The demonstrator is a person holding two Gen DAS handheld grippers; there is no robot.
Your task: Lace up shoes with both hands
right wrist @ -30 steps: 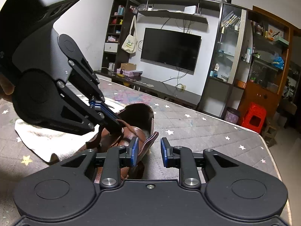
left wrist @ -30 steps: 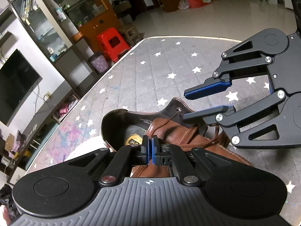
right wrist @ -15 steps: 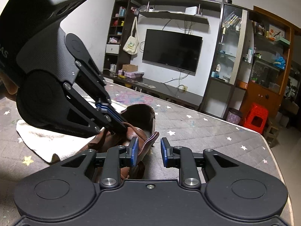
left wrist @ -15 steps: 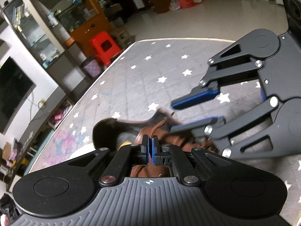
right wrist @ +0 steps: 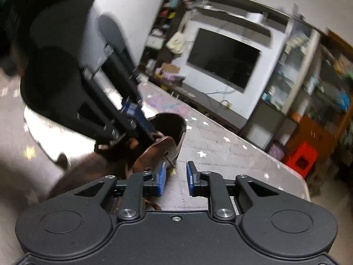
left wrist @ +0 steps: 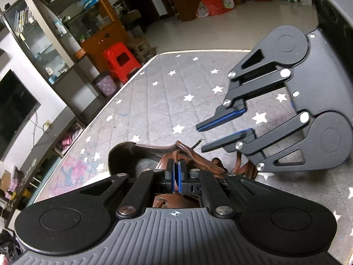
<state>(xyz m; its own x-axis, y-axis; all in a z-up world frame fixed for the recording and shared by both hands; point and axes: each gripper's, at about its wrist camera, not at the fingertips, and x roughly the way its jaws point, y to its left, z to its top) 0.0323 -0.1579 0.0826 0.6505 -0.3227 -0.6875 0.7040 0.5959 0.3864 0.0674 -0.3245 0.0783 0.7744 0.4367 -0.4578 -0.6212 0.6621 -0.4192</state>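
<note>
A brown leather shoe [left wrist: 136, 154] lies on the grey star-patterned mat [left wrist: 154, 101], its opening facing away. My left gripper [left wrist: 175, 165] is shut on the brown lace [left wrist: 176, 154] over the shoe's tongue. My right gripper [left wrist: 199, 138] is open, just right of the shoe's eyelet flap; the dark lace tip [left wrist: 197, 142] sticks up between its fingers. In the blurred right wrist view the right gripper [right wrist: 175, 172] is open with the lace tip [right wrist: 171, 162] just ahead, the shoe [right wrist: 167, 141] at left and the left gripper [right wrist: 143, 123] above it.
A white cloth [right wrist: 44, 128] lies under the shoe's near side. The mat's edge [left wrist: 123, 88] runs along the left, with a TV stand, a red stool [left wrist: 120, 60] and cabinets beyond it.
The shoe has shifted and its flap is lifted, with the lace tip now between the right fingers. The right gripper has swung and tilted quickly, staying open. The left gripper stays shut on the lace.
</note>
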